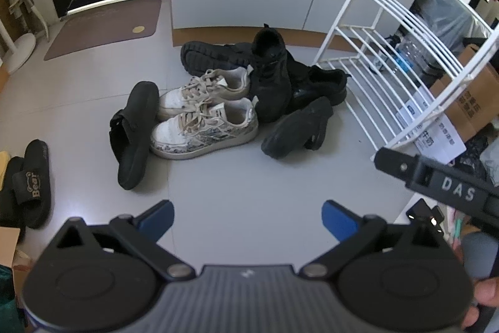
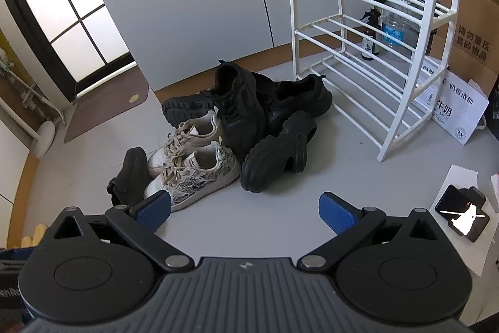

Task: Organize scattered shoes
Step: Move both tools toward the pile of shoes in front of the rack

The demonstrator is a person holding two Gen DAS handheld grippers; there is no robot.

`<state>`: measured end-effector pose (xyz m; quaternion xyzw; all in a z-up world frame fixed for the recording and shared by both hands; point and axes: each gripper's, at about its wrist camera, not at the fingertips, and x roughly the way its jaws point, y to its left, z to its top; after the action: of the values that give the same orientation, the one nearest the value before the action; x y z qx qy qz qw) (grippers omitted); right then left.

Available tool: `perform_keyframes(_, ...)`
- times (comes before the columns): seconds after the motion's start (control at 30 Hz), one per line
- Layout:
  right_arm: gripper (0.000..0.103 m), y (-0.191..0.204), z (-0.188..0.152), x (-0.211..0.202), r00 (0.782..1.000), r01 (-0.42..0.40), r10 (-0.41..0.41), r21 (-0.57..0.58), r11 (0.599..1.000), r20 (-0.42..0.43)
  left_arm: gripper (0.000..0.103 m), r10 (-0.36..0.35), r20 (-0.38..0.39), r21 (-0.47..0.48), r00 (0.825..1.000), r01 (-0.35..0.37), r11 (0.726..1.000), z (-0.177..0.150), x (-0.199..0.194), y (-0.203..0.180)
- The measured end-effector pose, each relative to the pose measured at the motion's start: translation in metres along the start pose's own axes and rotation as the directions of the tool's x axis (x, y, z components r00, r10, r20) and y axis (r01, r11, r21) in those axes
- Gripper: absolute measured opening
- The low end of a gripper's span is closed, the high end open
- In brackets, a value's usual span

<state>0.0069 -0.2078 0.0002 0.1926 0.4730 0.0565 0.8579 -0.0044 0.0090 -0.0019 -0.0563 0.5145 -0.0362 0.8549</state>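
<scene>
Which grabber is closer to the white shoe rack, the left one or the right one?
Right. The right gripper hangs just left of the white shoe rack. The left gripper is farther left still, with the right gripper between it and the rack. Both are open.

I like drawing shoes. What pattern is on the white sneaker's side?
A grey-blue wavy print on the white sneaker, clearest in the left wrist view.

Doormat [image 1: 103, 28] by door; water bottle [image 2: 397, 35], spray bottle [image 2: 371, 35] behind rack

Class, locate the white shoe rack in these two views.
The white shoe rack stands on the floor at the right of both views, just right of the shoe pile, with cardboard boxes behind it.
</scene>
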Motion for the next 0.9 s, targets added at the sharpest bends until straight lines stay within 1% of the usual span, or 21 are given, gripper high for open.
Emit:
perform_keyframes(0.13, 0.103, 0.0, 0.004, -0.002, 1.0, -0.008, 0.008, 0.01, 1.0, 0.018, 0.102, -0.005, 0.008, 0.0, 1.0, 0.005, 1.0, -0.004, -0.001, 0.008)
perform_keyframes(0.23, 0.103, 0.0, 0.006, -0.003, 0.999, -0.015, 0.014, 0.017, 1.0, 0.031, 0.102, -0.009, -0.005, -0.01, 1.0, 0.008, 1.0, -0.003, -0.001, -0.002)
perform_keyframes(0.27, 0.103, 0.0, 0.007, -0.004, 0.999, -0.017, 0.016, 0.019, 1.0, 0.035, 0.102, -0.036, -0.009, -0.021, 0.999, 0.036, 0.999, 0.0, 0.001, 0.01)
perform_keyframes(0.3, 0.103, 0.0, 0.008, -0.004, 0.999, -0.019, 0.018, 0.022, 1.0, 0.04, 0.102, -0.047, -0.009, -0.026, 0.999, 0.047, 0.999, 0.002, 0.001, 0.013)
perform_keyframes(0.4, 0.103, -0.002, 0.008, -0.008, 0.998, -0.016, 0.014, 0.031, 0.999, 0.06, 0.102, -0.072, 0.003, -0.043, 0.997, 0.072, 0.996, 0.003, -0.001, 0.016)
perform_keyframes(0.5, 0.103, -0.004, 0.013, -0.011, 0.998, -0.016, 0.013, 0.058, 0.998, 0.056, 0.099, -0.113, 0.019, -0.061, 0.993, 0.114, 0.992, 0.006, -0.006, 0.018)
perform_keyframes(0.57, 0.103, -0.005, 0.016, -0.014, 0.998, -0.016, 0.012, 0.075, 0.997, 0.055, 0.099, -0.128, 0.036, -0.071, 0.991, 0.13, 0.989, 0.008, -0.005, 0.013)
perform_keyframes(0.67, 0.103, -0.003, 0.019, -0.028, 0.993, -0.017, 0.009, 0.064, 0.998, 0.118, 0.098, -0.107, 0.075, -0.07, 0.991, 0.112, 0.991, 0.011, -0.008, 0.012)
perform_keyframes(0.73, 0.103, -0.003, 0.021, -0.035, 0.99, -0.019, 0.01, 0.057, 0.998, 0.142, 0.098, -0.089, 0.089, -0.071, 0.992, 0.095, 0.993, 0.013, -0.01, 0.005)
perform_keyframes(0.77, 0.103, -0.003, 0.022, -0.038, 0.988, -0.019, 0.011, 0.054, 0.998, 0.153, 0.098, -0.086, 0.085, -0.08, 0.993, 0.093, 0.992, 0.015, -0.009, 0.004)
perform_keyframes(0.83, 0.103, -0.003, 0.022, -0.044, 0.986, -0.024, 0.016, 0.049, 0.999, 0.164, 0.092, -0.088, 0.076, -0.101, 0.993, 0.095, 0.99, 0.016, -0.008, 0.007)
perform_keyframes(0.9, 0.103, -0.004, 0.021, -0.049, 0.986, -0.032, 0.025, 0.044, 0.999, 0.164, 0.09, -0.062, 0.06, -0.12, 0.996, 0.069, 0.99, 0.017, -0.007, 0.008)
